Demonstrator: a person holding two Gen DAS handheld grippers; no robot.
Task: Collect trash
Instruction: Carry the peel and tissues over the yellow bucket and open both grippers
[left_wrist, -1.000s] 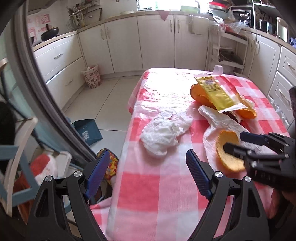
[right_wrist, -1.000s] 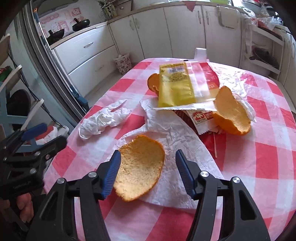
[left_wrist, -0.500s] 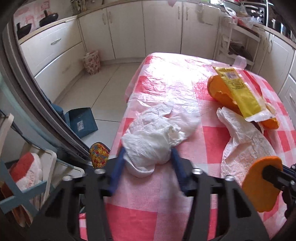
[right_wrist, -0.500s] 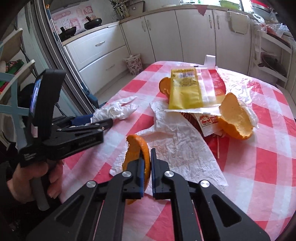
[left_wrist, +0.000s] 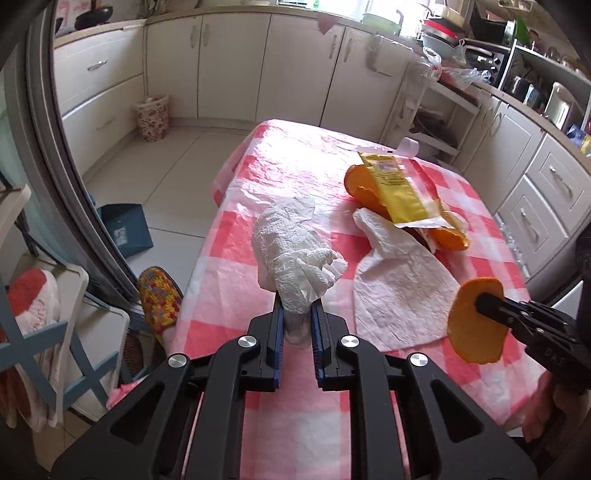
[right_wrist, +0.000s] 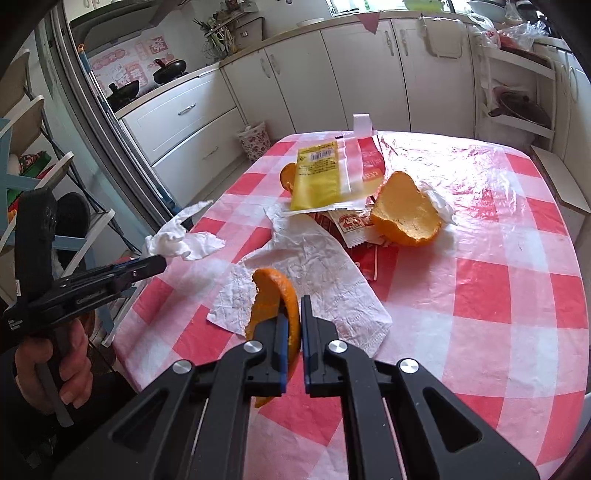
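My left gripper (left_wrist: 297, 317) is shut on a crumpled white tissue (left_wrist: 291, 254) and holds it above the red-checked table (left_wrist: 295, 173); it also shows in the right wrist view (right_wrist: 184, 243). My right gripper (right_wrist: 293, 321) is shut on an orange peel (right_wrist: 275, 295), lifted off the table; the peel also shows in the left wrist view (left_wrist: 476, 325). On the table lie a flat white napkin (right_wrist: 306, 273), a yellow wrapper (right_wrist: 319, 173), a second orange peel (right_wrist: 406, 214) and a red-and-white sachet (right_wrist: 351, 225).
A floral waste bin (left_wrist: 153, 116) stands on the floor by the far cabinets. A blue box (left_wrist: 123, 229) and a colourful slipper (left_wrist: 160, 295) lie on the floor left of the table. Shelving stands at the far left.
My left gripper closed on the tissue and lifted it off the table. My right gripper closed on the orange peel and raised it.
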